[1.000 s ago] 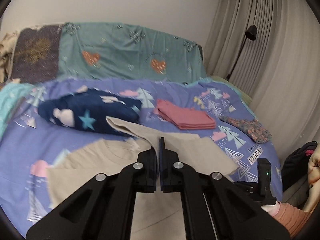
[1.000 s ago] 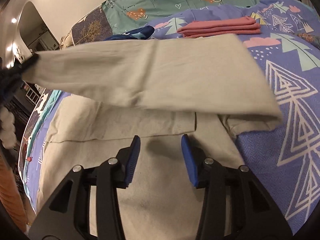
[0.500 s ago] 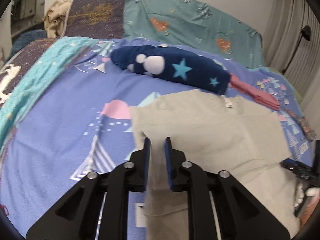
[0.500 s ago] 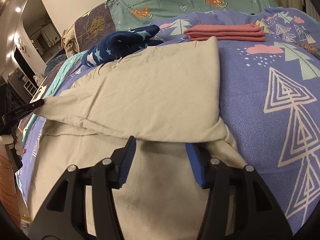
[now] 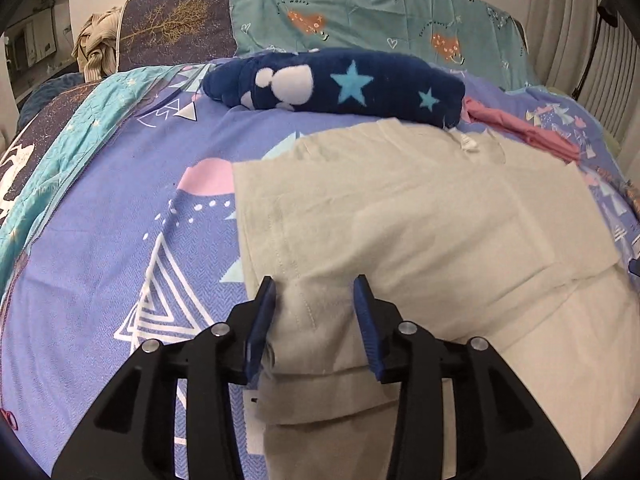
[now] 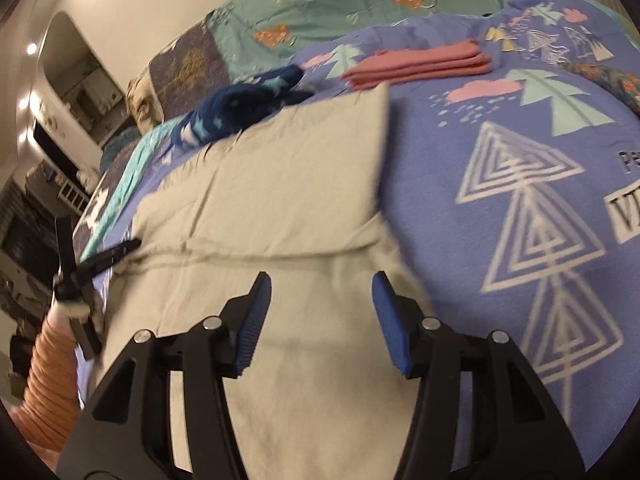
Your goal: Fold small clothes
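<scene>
Over beige shirt (image 5: 420, 232), left claw (image 5: 316, 312) open, bedspread (image 5: 100, 240) beside hem

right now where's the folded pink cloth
It lies on the purple bedspread at the far side, just beyond the beige shirt and right of the navy star blanket: folded pink cloth.

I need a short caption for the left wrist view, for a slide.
Open left gripper over the folded beige shirt on the purple bedspread.
</scene>
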Available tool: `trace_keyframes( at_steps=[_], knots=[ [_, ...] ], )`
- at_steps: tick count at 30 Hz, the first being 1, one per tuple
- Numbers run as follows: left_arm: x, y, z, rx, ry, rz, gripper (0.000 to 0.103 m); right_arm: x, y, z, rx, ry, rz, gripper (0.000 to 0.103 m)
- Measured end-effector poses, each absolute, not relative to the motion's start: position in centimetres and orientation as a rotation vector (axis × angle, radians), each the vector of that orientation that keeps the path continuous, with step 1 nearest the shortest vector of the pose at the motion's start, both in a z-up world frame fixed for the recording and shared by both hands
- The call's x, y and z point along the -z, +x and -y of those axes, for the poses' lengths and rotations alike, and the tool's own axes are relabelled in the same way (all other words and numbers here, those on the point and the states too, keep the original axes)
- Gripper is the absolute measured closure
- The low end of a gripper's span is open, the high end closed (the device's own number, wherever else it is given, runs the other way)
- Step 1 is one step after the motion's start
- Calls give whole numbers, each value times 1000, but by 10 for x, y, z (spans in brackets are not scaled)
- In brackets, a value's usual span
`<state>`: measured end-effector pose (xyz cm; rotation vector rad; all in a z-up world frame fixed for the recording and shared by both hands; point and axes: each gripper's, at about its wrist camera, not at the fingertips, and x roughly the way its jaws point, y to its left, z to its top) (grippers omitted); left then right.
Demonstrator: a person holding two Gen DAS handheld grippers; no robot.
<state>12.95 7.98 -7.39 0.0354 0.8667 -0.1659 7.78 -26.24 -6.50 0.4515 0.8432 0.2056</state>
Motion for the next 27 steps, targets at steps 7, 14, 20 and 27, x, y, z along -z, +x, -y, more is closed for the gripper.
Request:
trace_keyframes(
  at_steps=[7,14,20,27],
  knots=[
    [45,145,-77,156,10,-806,60,60,147,303,-118,515,-845,49],
    [49,182,-105,97,-37,-851,48,78,232,303,-138,584,-893,48],
    [79,230,-141,197,-333,-960,47,92,262,295,-199,636,-889,39],
    [66,230,-123,212,-263,-881,98,70,255,277,-233,495,-836,98]
  ],
)
